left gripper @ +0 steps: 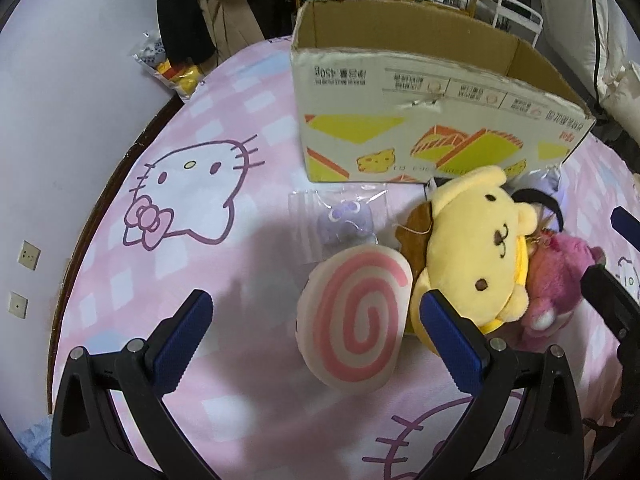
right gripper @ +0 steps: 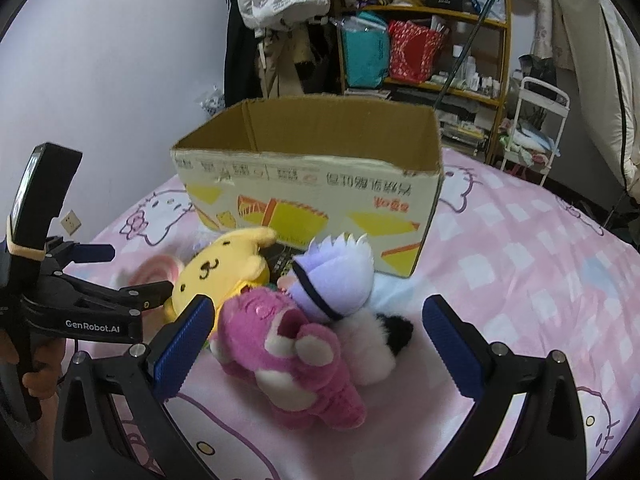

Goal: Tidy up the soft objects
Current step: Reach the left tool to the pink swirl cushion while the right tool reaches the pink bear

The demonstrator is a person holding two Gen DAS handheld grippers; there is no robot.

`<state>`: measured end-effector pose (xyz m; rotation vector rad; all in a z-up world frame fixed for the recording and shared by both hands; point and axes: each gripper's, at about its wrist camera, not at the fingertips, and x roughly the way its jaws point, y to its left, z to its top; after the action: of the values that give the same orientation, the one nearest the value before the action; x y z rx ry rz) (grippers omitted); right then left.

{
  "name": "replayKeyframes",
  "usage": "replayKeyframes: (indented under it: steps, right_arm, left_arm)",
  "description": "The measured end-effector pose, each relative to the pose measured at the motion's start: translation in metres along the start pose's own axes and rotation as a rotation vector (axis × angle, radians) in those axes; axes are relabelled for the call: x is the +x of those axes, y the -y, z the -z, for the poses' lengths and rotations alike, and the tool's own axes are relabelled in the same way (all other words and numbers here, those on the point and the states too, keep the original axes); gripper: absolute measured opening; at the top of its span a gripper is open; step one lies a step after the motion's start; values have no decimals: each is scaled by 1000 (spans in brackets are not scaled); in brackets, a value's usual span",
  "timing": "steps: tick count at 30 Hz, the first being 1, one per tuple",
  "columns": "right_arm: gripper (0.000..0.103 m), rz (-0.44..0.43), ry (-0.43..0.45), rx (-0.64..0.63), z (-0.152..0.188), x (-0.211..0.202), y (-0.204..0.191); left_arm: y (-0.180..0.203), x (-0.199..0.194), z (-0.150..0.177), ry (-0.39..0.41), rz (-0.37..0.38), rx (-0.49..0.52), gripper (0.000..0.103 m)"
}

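Observation:
An open cardboard box (left gripper: 424, 92) stands on the pink bed; it also shows in the right wrist view (right gripper: 320, 184). In front of it lie a pink-swirl cushion (left gripper: 356, 320), a yellow dog plush (left gripper: 480, 248), a pink bear plush (right gripper: 288, 352), a purple-haired doll (right gripper: 340, 276), a black-and-white plush (right gripper: 380, 340) and a small purple toy in a clear bag (left gripper: 348, 220). My left gripper (left gripper: 316, 340) is open around the swirl cushion, just above it. My right gripper (right gripper: 316, 344) is open around the pink bear. The left gripper (right gripper: 104, 276) also shows in the right wrist view.
The bed has a pink Hello Kitty sheet (left gripper: 192, 200). A wall (left gripper: 60, 100) runs along the left. A bag of toys (left gripper: 172, 64) lies by the wall. Shelves with bags (right gripper: 420, 48), hanging clothes (right gripper: 280, 8) and a white cart (right gripper: 536, 120) stand behind the bed.

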<state>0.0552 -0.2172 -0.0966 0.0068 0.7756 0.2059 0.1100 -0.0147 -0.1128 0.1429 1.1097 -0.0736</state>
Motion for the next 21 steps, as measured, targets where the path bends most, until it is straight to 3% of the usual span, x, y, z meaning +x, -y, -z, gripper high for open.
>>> replayKeyframes:
  steps: [15, 21]
  right_arm:
    - [103, -24, -68, -59, 11, 18, -20]
    - [103, 5, -86, -71, 14, 23, -21]
  left_arm:
    - [-3, 12, 4, -59, -10, -9, 102]
    - [-4, 19, 5, -82, -14, -8, 102]
